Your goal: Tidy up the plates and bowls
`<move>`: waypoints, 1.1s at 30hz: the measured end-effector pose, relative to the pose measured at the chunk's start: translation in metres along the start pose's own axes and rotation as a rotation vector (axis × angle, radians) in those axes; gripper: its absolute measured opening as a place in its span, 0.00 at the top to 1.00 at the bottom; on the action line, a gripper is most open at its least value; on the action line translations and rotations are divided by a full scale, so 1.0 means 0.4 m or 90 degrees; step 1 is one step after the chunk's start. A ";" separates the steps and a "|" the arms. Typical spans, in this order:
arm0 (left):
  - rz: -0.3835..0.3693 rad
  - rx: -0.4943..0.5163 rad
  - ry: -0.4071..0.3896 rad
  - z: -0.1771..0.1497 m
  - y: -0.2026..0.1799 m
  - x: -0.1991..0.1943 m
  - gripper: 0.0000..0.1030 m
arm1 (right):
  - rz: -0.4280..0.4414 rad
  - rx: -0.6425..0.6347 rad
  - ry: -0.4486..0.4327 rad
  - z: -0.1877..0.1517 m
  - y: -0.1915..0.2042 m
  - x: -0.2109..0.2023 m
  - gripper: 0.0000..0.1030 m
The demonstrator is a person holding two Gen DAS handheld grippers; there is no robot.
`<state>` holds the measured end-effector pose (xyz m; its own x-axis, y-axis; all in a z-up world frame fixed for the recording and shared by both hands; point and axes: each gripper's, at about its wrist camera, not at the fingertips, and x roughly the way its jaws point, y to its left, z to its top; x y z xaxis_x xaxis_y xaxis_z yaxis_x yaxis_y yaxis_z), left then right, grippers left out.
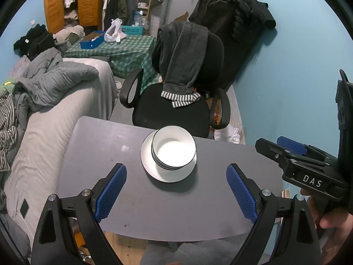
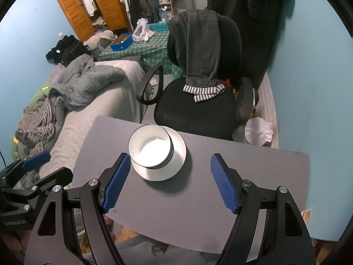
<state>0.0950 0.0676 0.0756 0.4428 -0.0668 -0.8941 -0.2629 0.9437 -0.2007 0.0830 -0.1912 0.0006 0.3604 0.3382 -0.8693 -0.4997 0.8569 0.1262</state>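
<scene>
White bowls with dark rims sit nested in a stack on a white plate near the far edge of the grey table. My left gripper hovers open on the near side of the stack, nothing between its blue pads. My right gripper is open too, empty, its blue pads wide apart; its left pad stands close to the bowls' near left side, touching nothing. Each gripper shows at the edge of the other's view: the right gripper, the left gripper.
A black office chair draped with a grey garment stands just beyond the table. A bed with a grey duvet lies to the left. A blue wall closes the right side. A hand holds the right gripper.
</scene>
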 end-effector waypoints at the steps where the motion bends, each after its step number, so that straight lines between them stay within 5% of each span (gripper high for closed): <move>1: 0.000 0.000 0.001 0.002 -0.002 0.000 0.10 | 0.000 0.000 0.000 -0.002 0.001 -0.001 0.28; 21: 0.015 0.025 -0.007 0.007 -0.028 -0.007 0.10 | -0.002 0.006 0.002 -0.010 -0.007 0.003 0.28; 33: -0.016 0.024 -0.006 0.006 -0.033 -0.009 0.10 | -0.002 0.008 0.006 -0.008 -0.024 0.006 0.28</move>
<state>0.0991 0.0563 0.0823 0.4569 -0.0872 -0.8852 -0.2190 0.9535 -0.2069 0.0860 -0.1998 -0.0042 0.3548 0.3322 -0.8739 -0.4892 0.8625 0.1293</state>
